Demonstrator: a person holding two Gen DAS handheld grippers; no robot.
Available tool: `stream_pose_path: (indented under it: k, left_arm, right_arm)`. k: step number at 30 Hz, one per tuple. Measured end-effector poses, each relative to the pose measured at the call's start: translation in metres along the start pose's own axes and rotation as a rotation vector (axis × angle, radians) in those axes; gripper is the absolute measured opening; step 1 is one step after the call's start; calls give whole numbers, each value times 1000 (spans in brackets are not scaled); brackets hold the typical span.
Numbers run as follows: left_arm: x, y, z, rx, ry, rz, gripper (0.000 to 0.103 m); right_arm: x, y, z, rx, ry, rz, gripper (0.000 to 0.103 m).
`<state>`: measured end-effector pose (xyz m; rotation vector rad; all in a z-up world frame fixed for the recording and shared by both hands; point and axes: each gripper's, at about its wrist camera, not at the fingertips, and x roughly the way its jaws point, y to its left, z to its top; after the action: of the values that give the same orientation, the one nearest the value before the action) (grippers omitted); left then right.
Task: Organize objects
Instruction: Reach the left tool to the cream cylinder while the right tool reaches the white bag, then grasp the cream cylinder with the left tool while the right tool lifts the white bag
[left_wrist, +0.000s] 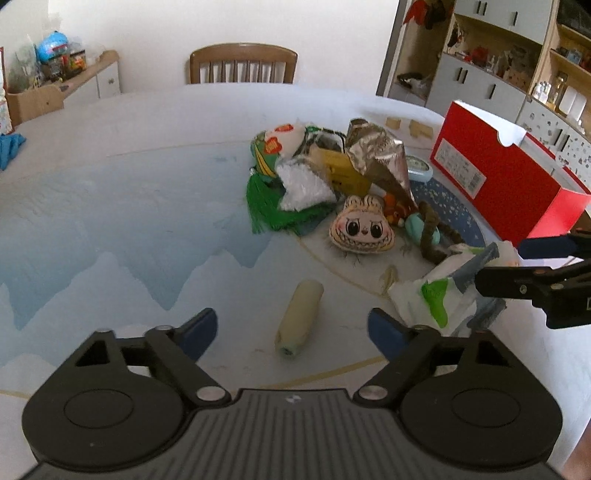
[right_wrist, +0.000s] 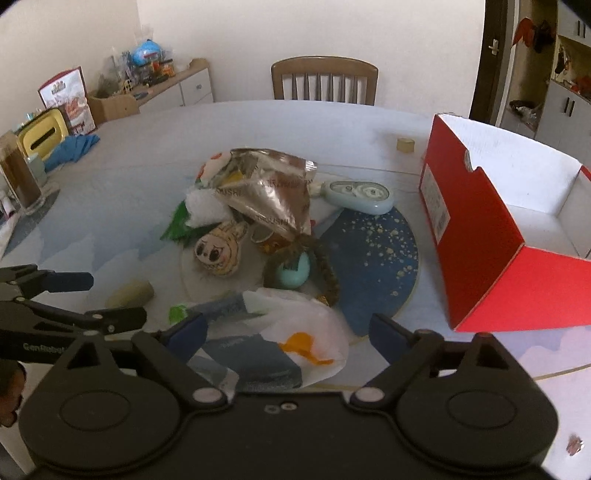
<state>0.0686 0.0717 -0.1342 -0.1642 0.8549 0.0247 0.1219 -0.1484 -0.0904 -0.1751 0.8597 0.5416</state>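
Rightward on the table (right_wrist: 258, 122), an open red shoebox (right_wrist: 491, 254) is seen, its white interior showing nothing inside. Between the spread, unclosed jaws of the left gripper (left_wrist: 291, 328) a cream cylindrical roll (left_wrist: 298, 317) lies untouched on the cloth. The right gripper (right_wrist: 288, 332) is likewise held wide over a white plastic bag (right_wrist: 295, 332) with green, orange and grey print; no pad presses on it. Behind these a heap is piled: a silver foil packet (right_wrist: 269, 192), a plush face toy (right_wrist: 219, 253), a teal egg (right_wrist: 293, 273) ringed by brown cord, green tassels (left_wrist: 271, 208) and a pale-blue correction-tape dispenser (right_wrist: 360, 195). A wooden chair (right_wrist: 325, 79) stands beyond the table.
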Motion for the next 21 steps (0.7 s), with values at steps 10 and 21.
stream_pose_path:
  k: [10, 21]
  left_arm:
    - [2, -1, 2, 44, 6, 17, 43]
    - [1, -9, 0, 115, -9, 41, 20]
  right_arm:
    - [3, 2, -2, -47, 11, 18, 69]
    - [-7, 2, -8, -53, 26, -5, 31]
